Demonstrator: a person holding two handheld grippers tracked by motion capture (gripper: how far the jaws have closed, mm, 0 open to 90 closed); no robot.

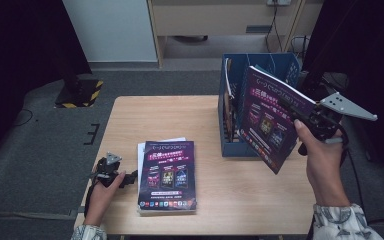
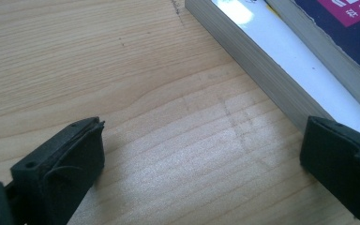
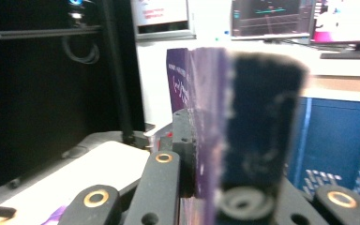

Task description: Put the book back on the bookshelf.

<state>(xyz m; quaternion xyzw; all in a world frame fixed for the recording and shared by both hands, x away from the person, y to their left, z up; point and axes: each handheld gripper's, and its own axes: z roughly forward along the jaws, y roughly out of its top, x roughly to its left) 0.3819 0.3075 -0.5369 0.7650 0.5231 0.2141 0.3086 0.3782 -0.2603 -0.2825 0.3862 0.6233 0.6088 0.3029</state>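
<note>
1. The right gripper (image 1: pixel 300 116) has its jaws clamped tight on a purple booklet (image 1: pixel 269 119), pinching it near one edge. That leaves most of the cover hanging free below the grip.
2. The booklet is in the air, tilted, right in front of the blue file rack (image 1: pixel 260 75) at the far right of the table (image 1: pixel 160 115). My read: it is lifted high so its lower edge can clear the rack's front wall and drop into a slot.
3. In the right gripper view the booklet (image 3: pixel 201 122) runs edge-on between the two pads, squeezed thin. An edge grip like that keeps the sheet stiff enough to steer.
4. The rack stands upright with its dividers showing, and something already leans in its left slot; what it is I cannot tell. The open slots face the held booklet, so the tilt probably needs to straighten toward upright before it goes in.
5. The left gripper (image 1: pixel 111 172) sits low on the table, jaws wide apart and holding nothing.
6. It rests just beside the stack (image 1: pixel 166 175) of booklets lying flat near the front edge. In the left gripper view the stack's (image 2: pixel 262 70) paper edge lies close to one jaw but apart from it.
7. That looks like a waiting post: ready to steady the pile or take the next booklet once the right hand is free.
8. The risk is the floppy lower corner catching on the rack wall.
</note>
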